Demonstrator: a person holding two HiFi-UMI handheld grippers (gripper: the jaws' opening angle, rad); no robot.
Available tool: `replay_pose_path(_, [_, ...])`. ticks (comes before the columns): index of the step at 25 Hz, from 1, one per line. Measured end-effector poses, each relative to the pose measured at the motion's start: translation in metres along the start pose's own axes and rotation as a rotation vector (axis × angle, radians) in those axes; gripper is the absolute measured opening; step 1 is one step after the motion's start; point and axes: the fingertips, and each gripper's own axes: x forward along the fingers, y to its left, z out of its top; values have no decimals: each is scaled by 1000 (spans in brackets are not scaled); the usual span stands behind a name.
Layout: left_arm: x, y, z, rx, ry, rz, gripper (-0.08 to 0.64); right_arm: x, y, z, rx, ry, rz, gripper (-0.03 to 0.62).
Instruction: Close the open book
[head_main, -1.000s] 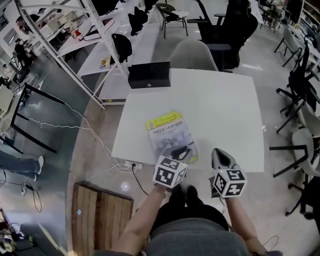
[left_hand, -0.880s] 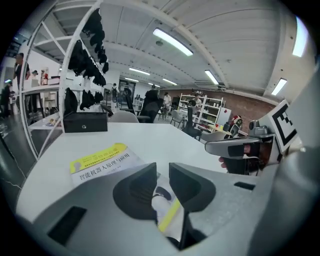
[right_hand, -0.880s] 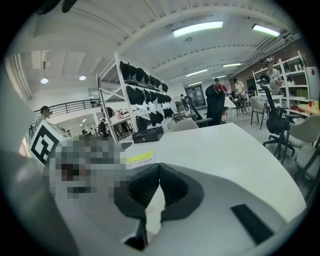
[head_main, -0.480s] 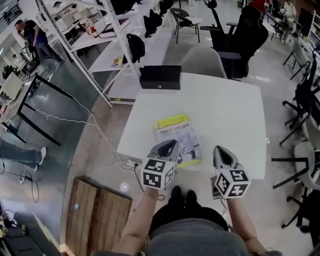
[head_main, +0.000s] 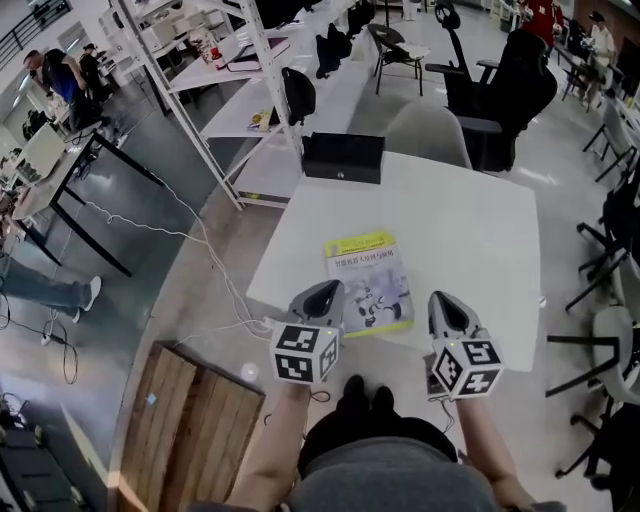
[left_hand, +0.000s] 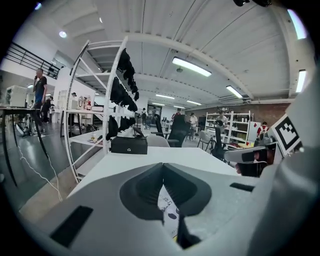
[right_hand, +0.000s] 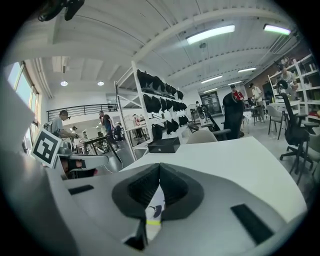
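One table (head_main: 470, 220) bears the book (head_main: 368, 282), flat and seemingly closed, just ahead between the left gripper (head_main: 325, 291) and right gripper (head_main: 443, 301), both pressed together, empty. Thin paperback, likely light and bendy: hold its free edge.

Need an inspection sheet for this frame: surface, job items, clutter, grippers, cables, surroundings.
Surface: white table, holds two things.
Job's things: book lies closed, cover up, near the front edge.
Clutter: black box at the far edge.
Grippers: left gripper shut, jaws just closed, nothing between them; right gripper shut, empty.
Cables: white cable on the floor left of the table.
Surroundings: wooden pallet, grey chair, shelving rack.
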Motion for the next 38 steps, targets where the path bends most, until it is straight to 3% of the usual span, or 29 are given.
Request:
replay_pose_path(13, [-35,30,4,-65,-63,110,6,4,11,5,-41,-1,43,3])
replay_pose_path(38, [-42,34,3,-71,-73,152,6,7,13,10,-66,-5,76,3])
